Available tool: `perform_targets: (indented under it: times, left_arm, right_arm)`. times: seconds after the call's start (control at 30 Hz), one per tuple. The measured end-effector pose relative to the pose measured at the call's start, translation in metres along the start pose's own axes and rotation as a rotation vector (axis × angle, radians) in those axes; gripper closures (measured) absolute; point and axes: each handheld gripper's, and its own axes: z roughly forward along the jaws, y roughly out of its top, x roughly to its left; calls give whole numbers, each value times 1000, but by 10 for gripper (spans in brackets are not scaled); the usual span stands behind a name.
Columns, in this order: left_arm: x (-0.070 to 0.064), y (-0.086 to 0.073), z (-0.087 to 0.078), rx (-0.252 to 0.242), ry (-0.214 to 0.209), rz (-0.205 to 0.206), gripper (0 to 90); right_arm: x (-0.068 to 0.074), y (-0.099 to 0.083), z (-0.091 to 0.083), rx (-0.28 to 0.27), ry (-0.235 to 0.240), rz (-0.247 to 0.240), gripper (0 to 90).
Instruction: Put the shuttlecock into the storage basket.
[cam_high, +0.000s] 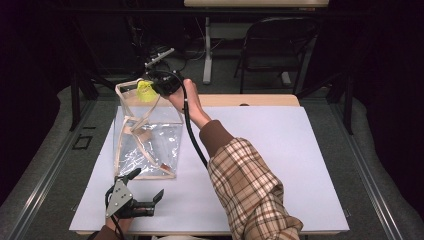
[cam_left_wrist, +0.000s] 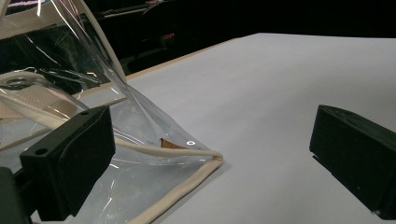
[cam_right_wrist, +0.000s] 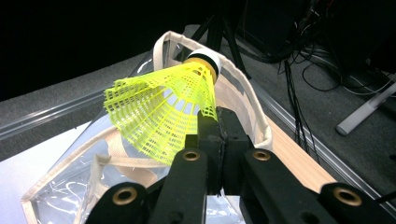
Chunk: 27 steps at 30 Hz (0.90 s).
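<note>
Overhead, high view: we hold the yellow shuttlecock (cam_high: 145, 91) in the right gripper (cam_high: 159, 88), just over the clear bag (cam_high: 145, 145)'s open top; the bag lies straight below.
Left gripper view: our left gripper (cam_left_wrist: 210, 158) has its jaws spread, holding nothing, with the bag's corner just beside one jaw.
Right gripper view: jaws pinch the shuttlecock's skirt edge; its long axis points away, cork end farthest, with the bag mouth beneath.

Bag (cam_high: 145, 135) mouth open upward; handles (cam_high: 137, 127) cross inside; table (cam_high: 280, 150) right side free.
</note>
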Motion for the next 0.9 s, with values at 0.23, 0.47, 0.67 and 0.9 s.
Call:
perform_targets:
  times: [0.23, 0.47, 0.67, 0.9]
  left_arm:
    - [0, 0, 0, -4, 0, -1, 1]
    - [0, 0, 0, -4, 0, 2, 1]
    - [0, 0, 0, -6, 0, -1, 1]
    - [0, 0, 1, 2, 1, 2, 1]
  right_arm:
    - [3, -1, 11, 26, -2, 7, 899]
    - [5, -2, 20, 39, -8, 10, 893]
    - [1, -6, 19, 49, -15, 41, 740]
    - [-6, -13, 3, 21, 5, 52, 555]
